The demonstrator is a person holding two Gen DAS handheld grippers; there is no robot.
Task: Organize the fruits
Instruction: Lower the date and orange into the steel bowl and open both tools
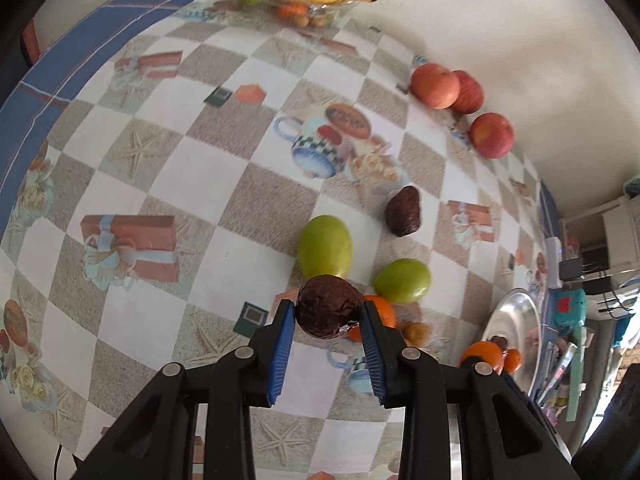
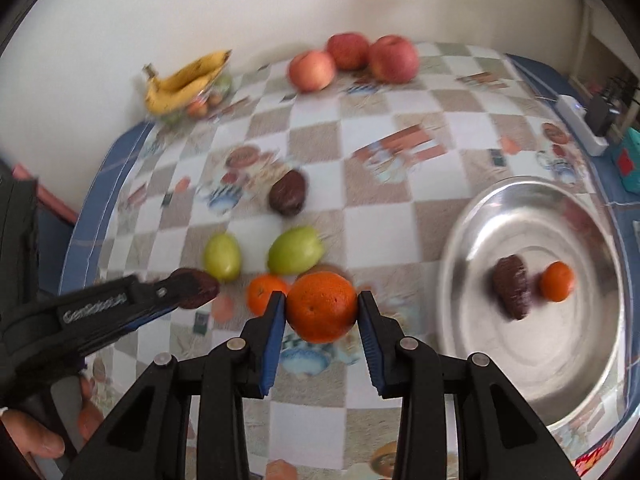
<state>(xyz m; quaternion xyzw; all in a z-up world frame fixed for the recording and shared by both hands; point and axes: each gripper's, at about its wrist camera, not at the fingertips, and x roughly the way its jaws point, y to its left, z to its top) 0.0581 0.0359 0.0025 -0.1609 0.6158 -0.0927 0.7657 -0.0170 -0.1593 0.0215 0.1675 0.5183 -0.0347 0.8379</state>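
My left gripper (image 1: 328, 307) is shut on a dark brown avocado (image 1: 326, 322), held just in front of two green fruits (image 1: 325, 247) (image 1: 403, 281). A second avocado (image 1: 403, 212) lies on the table beyond them. In the right wrist view my right gripper (image 2: 322, 300) is shut on a large orange (image 2: 322, 312). Another orange (image 2: 262, 294) rests on the table to its left. The steel plate (image 2: 520, 368) on the right holds an avocado (image 2: 512, 286) and a small orange (image 2: 557, 281). The left gripper (image 2: 198, 287) shows at the left with its avocado.
Three red apples (image 2: 350, 50) (image 2: 394, 58) (image 2: 312, 70) sit by the far wall. Bananas (image 2: 184, 80) lie over a clear tub at the back left corner. A power strip (image 2: 580, 124) lies at the table's right edge. A person's hand (image 2: 36, 440) holds the left gripper.
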